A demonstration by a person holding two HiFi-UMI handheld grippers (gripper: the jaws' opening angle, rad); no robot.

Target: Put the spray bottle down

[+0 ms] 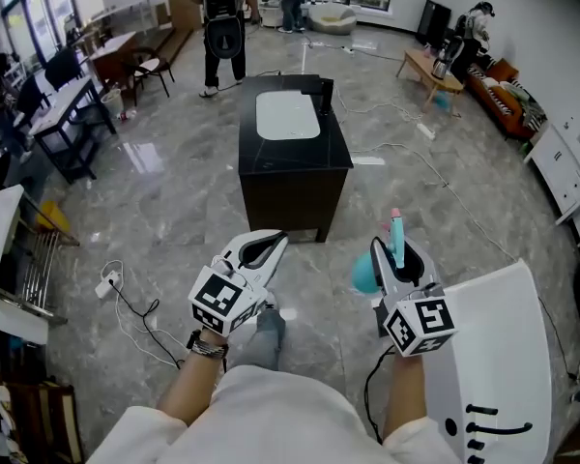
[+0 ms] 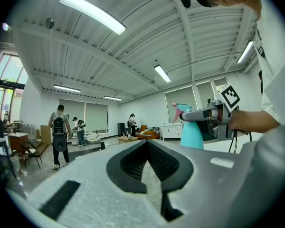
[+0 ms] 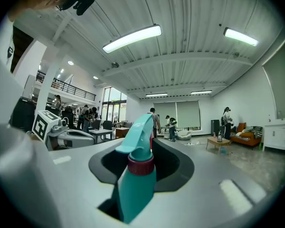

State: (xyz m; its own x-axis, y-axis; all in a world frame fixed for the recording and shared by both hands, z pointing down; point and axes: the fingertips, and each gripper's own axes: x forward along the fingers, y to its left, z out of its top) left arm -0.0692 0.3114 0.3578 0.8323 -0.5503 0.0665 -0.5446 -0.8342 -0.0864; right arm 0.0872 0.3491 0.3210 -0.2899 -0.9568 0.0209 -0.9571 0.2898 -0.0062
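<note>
A teal spray bottle (image 1: 365,275) with a pink-tipped nozzle stands upright between the jaws of my right gripper (image 1: 391,254), which is shut on it. In the right gripper view the bottle (image 3: 137,184) fills the middle, its dark red collar at jaw level and its trigger head pointing away. My left gripper (image 1: 271,245) is held beside it at the same height, its tips together and nothing in them. The left gripper view shows the bottle (image 2: 192,133) off to the right. A black table (image 1: 290,158) stands ahead on the floor, past both grippers.
A white board (image 1: 287,116) lies on the black table. A white curved table (image 1: 503,356) is close on my right. Cables and a power strip (image 1: 109,282) lie on the floor at left. A person with a backpack (image 1: 222,17) stands beyond the table, with desks and chairs at far left.
</note>
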